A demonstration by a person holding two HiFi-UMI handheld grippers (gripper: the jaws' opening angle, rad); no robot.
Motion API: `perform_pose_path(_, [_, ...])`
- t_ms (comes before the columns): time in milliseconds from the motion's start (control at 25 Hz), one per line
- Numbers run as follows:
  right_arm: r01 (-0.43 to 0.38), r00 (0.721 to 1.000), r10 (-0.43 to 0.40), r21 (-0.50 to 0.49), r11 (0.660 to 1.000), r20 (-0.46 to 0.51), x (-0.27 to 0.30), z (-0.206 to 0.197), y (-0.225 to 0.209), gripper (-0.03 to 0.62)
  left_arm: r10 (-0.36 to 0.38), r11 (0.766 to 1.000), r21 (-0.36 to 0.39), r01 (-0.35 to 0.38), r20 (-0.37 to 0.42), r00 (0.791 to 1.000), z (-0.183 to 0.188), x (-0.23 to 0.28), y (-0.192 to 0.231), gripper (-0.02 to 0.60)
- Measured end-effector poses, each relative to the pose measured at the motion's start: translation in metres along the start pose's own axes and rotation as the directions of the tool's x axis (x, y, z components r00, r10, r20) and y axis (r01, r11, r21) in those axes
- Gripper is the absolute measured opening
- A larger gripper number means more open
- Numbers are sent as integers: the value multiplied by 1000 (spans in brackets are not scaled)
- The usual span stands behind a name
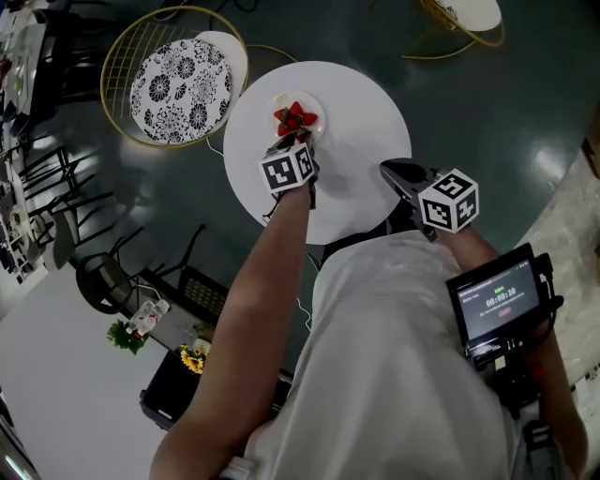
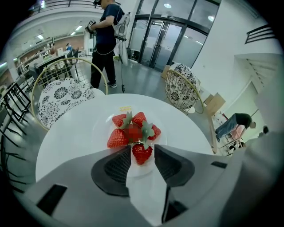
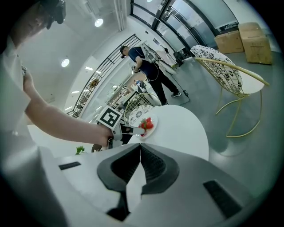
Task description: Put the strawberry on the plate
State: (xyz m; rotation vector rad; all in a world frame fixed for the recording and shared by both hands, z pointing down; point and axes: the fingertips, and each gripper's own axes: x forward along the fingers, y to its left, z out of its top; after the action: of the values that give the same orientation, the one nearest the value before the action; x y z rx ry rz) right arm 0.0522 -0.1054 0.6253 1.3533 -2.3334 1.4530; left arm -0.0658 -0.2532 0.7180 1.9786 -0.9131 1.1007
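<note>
A white plate (image 1: 316,105) on the round white table (image 1: 366,112) carries a small heap of red strawberries (image 1: 294,118). My left gripper (image 1: 292,141) reaches to the plate's near side. In the left gripper view its jaws (image 2: 142,149) stand a strawberry's width apart, shut on one strawberry (image 2: 142,153) just over the plate's near part (image 2: 98,133), in front of the heap (image 2: 133,128). My right gripper (image 1: 387,170) hangs at the table's near right edge, shut and empty (image 3: 140,148). From it I see the plate (image 3: 150,128) and the left gripper (image 3: 128,130).
A wire chair with a black-and-white patterned cushion (image 1: 178,89) stands left of the table, another chair (image 1: 464,19) at the far right. A person (image 2: 106,40) stands beyond the table. A screen device (image 1: 497,300) hangs by my right arm. Flowers (image 1: 192,358) sit on the floor.
</note>
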Motion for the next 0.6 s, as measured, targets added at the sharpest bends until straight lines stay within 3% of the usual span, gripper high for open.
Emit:
perform_pose_path(360, [-9, 999, 6, -88, 996, -41, -8, 17, 28, 8, -45, 998, -34, 49, 98, 994, 6, -37, -6, 149])
perform_pose_path(600, [-46, 998, 39, -147, 988, -48, 9, 33, 39, 8, -23, 994, 109, 5, 160, 987, -2, -72, -3, 149])
